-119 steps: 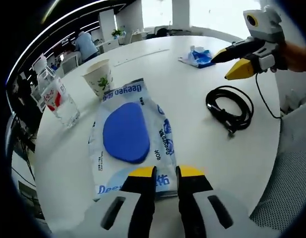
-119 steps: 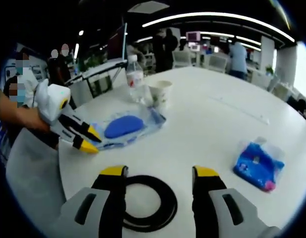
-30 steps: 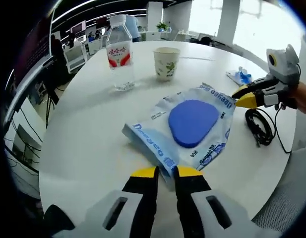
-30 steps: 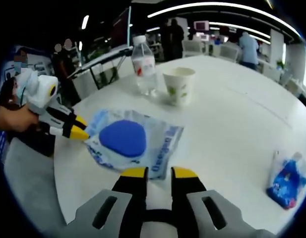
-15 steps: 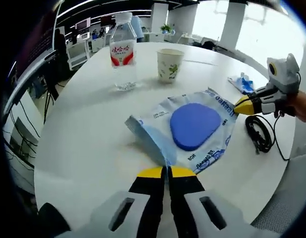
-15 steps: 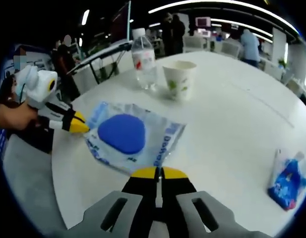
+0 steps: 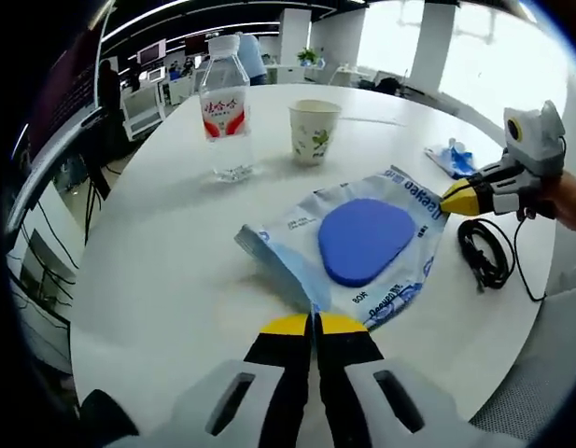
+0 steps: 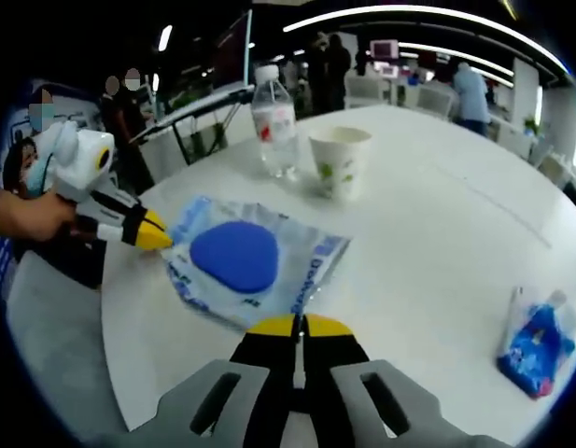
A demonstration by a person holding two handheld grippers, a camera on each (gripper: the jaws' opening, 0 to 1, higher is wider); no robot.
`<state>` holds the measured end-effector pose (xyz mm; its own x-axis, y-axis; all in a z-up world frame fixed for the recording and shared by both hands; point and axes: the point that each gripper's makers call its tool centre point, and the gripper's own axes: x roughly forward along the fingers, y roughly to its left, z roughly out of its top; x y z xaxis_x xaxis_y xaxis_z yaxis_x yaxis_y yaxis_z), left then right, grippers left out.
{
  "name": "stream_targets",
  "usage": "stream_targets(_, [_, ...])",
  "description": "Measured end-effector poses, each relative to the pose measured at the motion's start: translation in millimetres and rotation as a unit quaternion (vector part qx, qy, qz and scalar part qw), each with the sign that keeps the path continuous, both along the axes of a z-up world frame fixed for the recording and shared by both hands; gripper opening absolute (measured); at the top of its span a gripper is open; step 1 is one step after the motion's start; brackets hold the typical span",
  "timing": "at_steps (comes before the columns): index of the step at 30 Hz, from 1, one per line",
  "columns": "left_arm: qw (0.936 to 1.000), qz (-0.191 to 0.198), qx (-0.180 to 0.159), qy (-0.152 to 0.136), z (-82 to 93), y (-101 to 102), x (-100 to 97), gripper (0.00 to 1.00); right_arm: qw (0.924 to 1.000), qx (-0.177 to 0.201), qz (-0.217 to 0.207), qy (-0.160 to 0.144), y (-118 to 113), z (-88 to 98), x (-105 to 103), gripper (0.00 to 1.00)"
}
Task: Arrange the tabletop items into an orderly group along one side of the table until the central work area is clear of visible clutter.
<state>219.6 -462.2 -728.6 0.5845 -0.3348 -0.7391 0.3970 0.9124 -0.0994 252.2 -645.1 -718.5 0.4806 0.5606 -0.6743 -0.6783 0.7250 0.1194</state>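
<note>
A pale blue wipes pack (image 7: 362,245) with a dark blue oval lid lies in the middle of the white round table (image 7: 166,271). My left gripper (image 7: 313,323) is shut on the pack's near edge, which curls up a little. My right gripper (image 7: 453,199) is shut on the opposite corner. In the right gripper view the pack (image 8: 241,261) runs from my right gripper (image 8: 302,326) to the left gripper (image 8: 157,240), which pinches its far-left corner. A water bottle (image 7: 223,114) and a paper cup (image 7: 314,132) stand beyond the pack.
A coiled black cable (image 7: 484,252) lies near the table's edge below my right gripper. A small blue tissue pack (image 8: 535,341) sits apart at the right. The bottle (image 8: 274,123) and cup (image 8: 341,161) stand side by side. Office desks and people are beyond the table.
Both grippers, slightly open around the pack's edges a second ago, have shut on it. Since half a second ago the pack has barely shifted. Four seconds ago my right gripper was over the cable.
</note>
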Motion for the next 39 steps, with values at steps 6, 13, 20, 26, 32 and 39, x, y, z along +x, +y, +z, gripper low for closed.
stream_targets(6, [0.9999, -0.005, -0.001, -0.009, 9.1, -5, 2.2, 0.0, 0.9999, 0.003, -0.005, -0.008, -6, 8.2, 0, 0.0])
stream_targets(13, [0.9997, -0.012, 0.001, -0.019, 17.8, -13, 6.8, 0.0, 0.9998, 0.006, -0.012, -0.014, -13, 15.8, -1, 0.0])
stream_targets(20, [0.9995, -0.019, 0.002, -0.026, 24.7, -21, 9.1, 0.0, 0.9996, 0.007, -0.018, -0.021, -22, 22.8, -2, 0.0])
stream_targets(26, [0.999, -0.029, 0.003, -0.034, 34.3, -30, 14.2, 0.0, 0.9992, 0.01, -0.026, -0.028, -31, 31.7, -2, 0.0])
stream_targets(32, [0.9985, -0.038, 0.004, -0.039, 41.2, -39, 17.0, 0.0, 0.9988, 0.01, -0.032, -0.037, -40, 40.5, -2, 0.0])
stream_targets(39, [0.9976, -0.049, 0.004, -0.049, 51.9, -50, 21.2, 0.0, 0.998, 0.011, -0.039, -0.048, -51, 51.8, -2, 0.0])
